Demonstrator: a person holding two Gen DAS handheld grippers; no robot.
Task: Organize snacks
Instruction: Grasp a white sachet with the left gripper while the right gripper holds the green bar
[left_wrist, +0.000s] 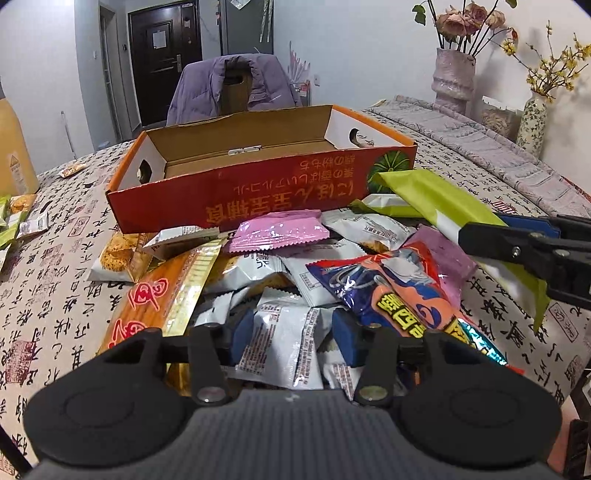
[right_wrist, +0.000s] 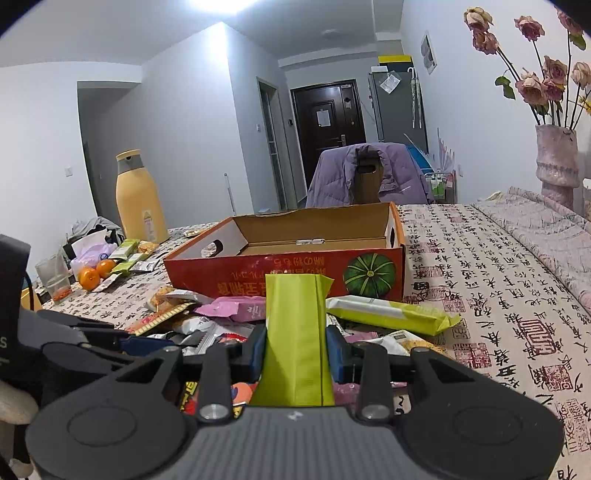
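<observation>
Left wrist view: your left hand-held gripper hangs spread around a small white packet atop the snack pile on the table; it looks light and crinkly, so pinch its flat middle.

Right wrist view: your right hand-held gripper pinches the green packet, slick film, before the orange box.
</observation>
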